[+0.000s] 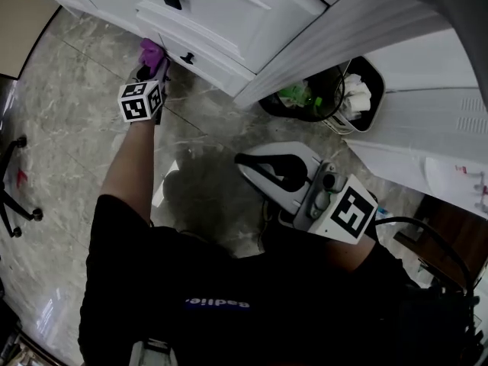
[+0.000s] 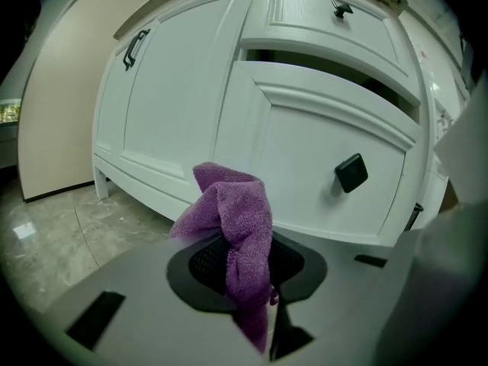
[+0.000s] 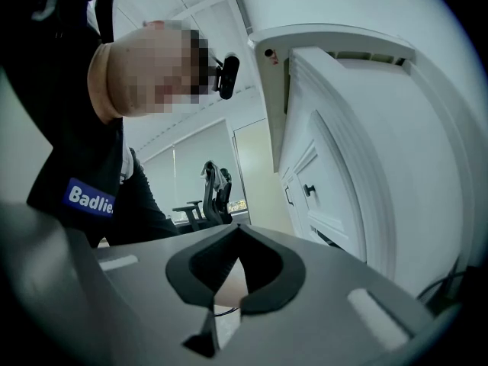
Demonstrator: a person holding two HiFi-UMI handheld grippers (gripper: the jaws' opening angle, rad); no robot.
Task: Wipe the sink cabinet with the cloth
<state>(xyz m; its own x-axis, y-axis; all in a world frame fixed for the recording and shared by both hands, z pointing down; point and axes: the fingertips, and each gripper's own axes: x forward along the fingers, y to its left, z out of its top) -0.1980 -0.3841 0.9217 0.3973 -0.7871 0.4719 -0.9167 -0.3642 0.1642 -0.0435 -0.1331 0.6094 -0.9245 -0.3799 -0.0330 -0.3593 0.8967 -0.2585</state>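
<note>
**Cloth at the drawer front, thin grip**

My left claw (image 2: 248,280) is clamped on the purple cloth (image 2: 232,212). The cloth stands up out of the jaws in a loose bunch, with a short tail hanging below them. In the head view it sits at the upper left of the frame, right against the white sink cabinet (image 1: 229,14), though I can't tell if it is actually touching. In the left gripper view a drawer (image 2: 305,158) with a dark square knob (image 2: 351,172) fills the middle of the frame. There is a dark gap along its top edge, so it looks slightly ajar.

My right claw (image 3: 236,273) has its jaws together with nothing between them. It sits low and right of centre in the head view, over the marble floor (image 1: 69,90) and well apart from the cabinet.

I see these risks:
- Only a narrow fold of cloth is pinched, so a firm drag across the panel could pull it free.
- The bunch is small, and pressing hard may bring the bare jaw tips onto the paint.
- The loose tail could snag on the knob.
- Pushing on the ajar drawer may shove it inward and break my stroke.
</note>
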